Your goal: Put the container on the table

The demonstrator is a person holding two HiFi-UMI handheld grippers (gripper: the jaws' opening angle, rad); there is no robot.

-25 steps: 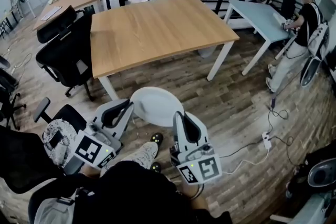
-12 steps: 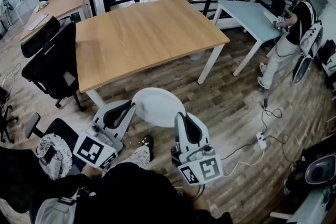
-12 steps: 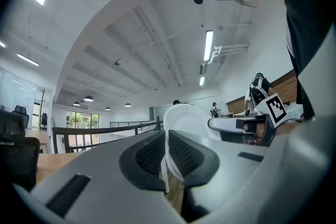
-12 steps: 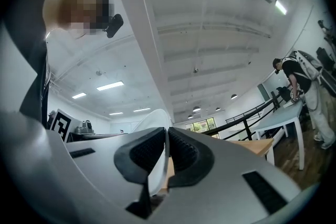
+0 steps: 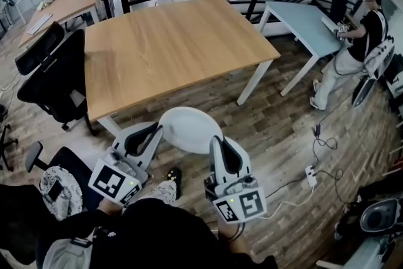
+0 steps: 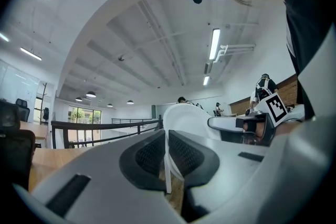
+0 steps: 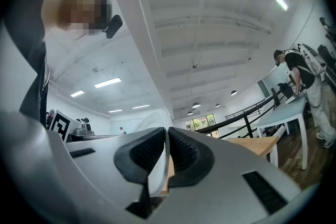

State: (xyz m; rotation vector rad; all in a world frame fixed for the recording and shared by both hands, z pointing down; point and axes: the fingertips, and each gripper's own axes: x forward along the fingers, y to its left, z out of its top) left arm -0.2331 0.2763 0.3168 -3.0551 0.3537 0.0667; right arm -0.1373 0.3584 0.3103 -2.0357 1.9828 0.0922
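A white round container (image 5: 189, 128) hangs over the wood floor, just short of the near edge of the wooden table (image 5: 170, 42). My left gripper (image 5: 155, 130) is shut on its left rim, and my right gripper (image 5: 215, 140) is shut on its right rim. In the left gripper view the thin white rim (image 6: 167, 165) runs between the dark pads, with the container's body (image 6: 186, 119) beyond them. The right gripper view shows the same thin rim (image 7: 158, 165) clamped between its pads.
A black office chair (image 5: 53, 82) stands at the table's left side and another seat (image 5: 60, 176) is near my left arm. A pale blue table (image 5: 302, 23) and a person (image 5: 359, 50) are at the far right. Cables and a power strip (image 5: 310, 172) lie on the floor.
The table has come closer and now sits lower and larger in the head view. Both grippers keep their hold on the container.
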